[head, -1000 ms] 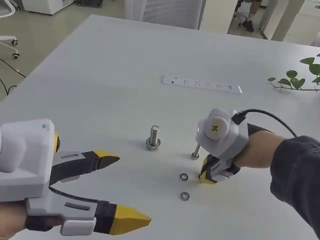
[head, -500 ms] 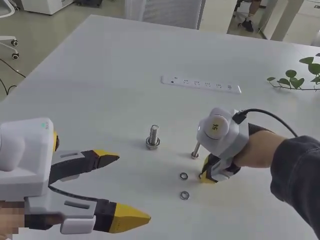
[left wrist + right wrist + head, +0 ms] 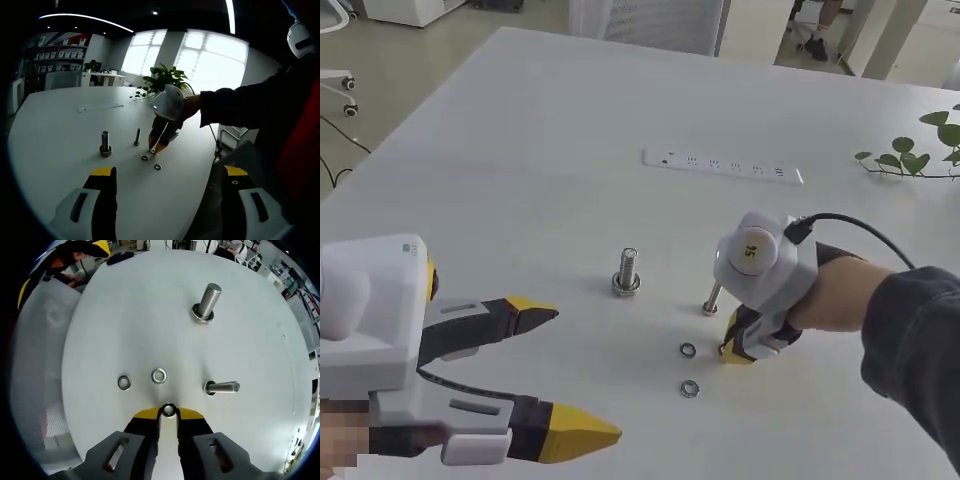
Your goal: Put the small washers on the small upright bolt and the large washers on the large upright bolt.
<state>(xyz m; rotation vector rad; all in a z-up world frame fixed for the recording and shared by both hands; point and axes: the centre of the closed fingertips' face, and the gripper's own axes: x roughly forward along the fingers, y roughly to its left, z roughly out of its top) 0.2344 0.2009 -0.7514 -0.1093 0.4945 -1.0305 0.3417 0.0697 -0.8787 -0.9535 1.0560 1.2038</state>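
Observation:
My right gripper (image 3: 732,352) points down at the white table (image 3: 520,150), just right of the small upright bolt (image 3: 712,299). In the right gripper view its jaws are shut on a small washer (image 3: 169,410) at their tips (image 3: 169,412). Two loose washers (image 3: 159,375) (image 3: 124,382) lie just ahead, seen from the head as one washer (image 3: 688,350) above the other (image 3: 689,388). The large upright bolt (image 3: 626,271) carries a washer (image 3: 202,316) at its base. My left gripper (image 3: 575,375) hovers open and holds nothing at the near left, facing the bolts (image 3: 105,142) (image 3: 137,136).
A white power strip (image 3: 722,167) lies across the table behind the bolts. A leafy plant sprig (image 3: 915,158) reaches in at the far right. The table's left edge (image 3: 410,110) runs diagonally, with floor and a chair base beyond it.

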